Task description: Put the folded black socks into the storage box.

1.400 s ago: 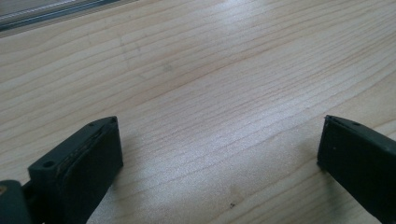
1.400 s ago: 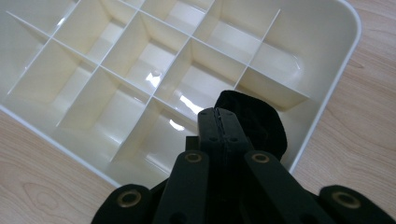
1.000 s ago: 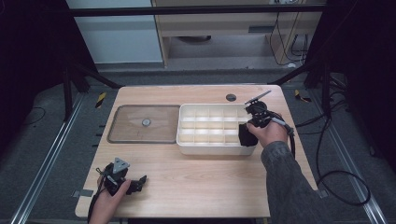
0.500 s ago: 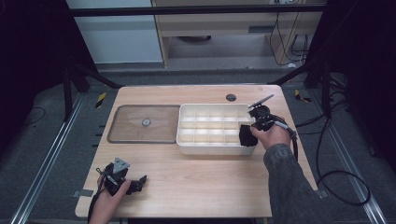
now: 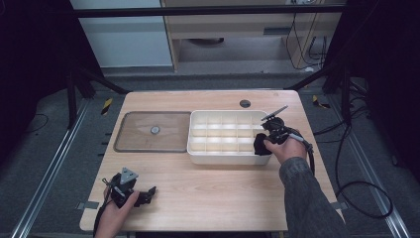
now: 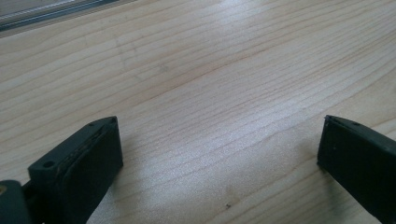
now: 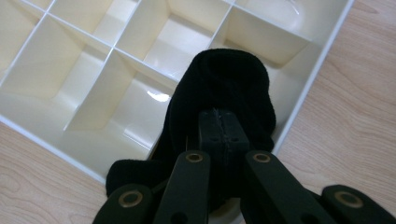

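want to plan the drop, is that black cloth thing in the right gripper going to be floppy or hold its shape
Probably floppy: the black cloth bulges and folds around the shut right gripper. It looks light and soft, so it should slump into a compartment of the cream tray. It is unlikely to roll or break.

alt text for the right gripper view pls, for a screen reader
The right gripper, jaws closed, pinches a black cloth over the near right corner of a cream divided tray whose visible compartments are bare. Light wooden table shows around the tray.
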Demonstrator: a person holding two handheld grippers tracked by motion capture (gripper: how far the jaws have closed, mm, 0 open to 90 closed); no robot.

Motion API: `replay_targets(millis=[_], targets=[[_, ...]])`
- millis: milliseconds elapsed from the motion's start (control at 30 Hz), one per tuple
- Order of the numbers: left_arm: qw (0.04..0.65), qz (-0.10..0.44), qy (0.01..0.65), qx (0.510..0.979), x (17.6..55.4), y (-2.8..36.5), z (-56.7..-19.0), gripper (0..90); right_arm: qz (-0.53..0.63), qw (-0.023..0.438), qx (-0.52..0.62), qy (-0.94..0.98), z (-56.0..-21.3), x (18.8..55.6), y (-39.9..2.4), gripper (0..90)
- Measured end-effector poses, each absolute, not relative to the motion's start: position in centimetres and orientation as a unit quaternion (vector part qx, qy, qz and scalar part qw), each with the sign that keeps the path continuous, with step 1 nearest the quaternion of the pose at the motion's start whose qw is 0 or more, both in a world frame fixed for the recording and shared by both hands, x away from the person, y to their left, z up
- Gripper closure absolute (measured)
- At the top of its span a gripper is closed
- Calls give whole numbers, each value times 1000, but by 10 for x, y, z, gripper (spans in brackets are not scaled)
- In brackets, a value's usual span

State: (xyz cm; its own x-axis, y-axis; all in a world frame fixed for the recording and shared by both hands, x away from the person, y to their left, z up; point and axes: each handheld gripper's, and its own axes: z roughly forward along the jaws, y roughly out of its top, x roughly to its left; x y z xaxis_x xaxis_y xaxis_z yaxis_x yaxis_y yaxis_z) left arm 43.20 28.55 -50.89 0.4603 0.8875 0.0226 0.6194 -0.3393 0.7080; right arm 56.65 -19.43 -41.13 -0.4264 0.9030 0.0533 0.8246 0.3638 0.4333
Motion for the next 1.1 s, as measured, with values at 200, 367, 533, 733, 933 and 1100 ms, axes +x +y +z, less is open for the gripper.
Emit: replay_targets(millis=[200, 367, 533, 733, 933, 1100], targets=[[323, 208, 476, 791, 432, 285, -509, 0, 203, 91, 524, 822, -416, 565, -192, 900], [323, 208, 476, 791, 432, 285, -509, 0, 200, 89, 523, 824, -419, 565, -191, 900], [323, 209, 476, 791, 432, 285, -509, 0, 195, 83, 520, 827, -427, 564, -189, 900], [323, 209, 476, 791, 432, 285, -509, 0, 194, 77, 521, 828, -429, 565, -188, 900], [323, 209, 476, 791, 432, 285, -509, 0, 191, 71, 522, 828, -430, 564, -188, 900], [324, 209, 476, 791, 432, 285, -509, 0, 191, 69, 522, 828, -431, 564, -188, 900]])
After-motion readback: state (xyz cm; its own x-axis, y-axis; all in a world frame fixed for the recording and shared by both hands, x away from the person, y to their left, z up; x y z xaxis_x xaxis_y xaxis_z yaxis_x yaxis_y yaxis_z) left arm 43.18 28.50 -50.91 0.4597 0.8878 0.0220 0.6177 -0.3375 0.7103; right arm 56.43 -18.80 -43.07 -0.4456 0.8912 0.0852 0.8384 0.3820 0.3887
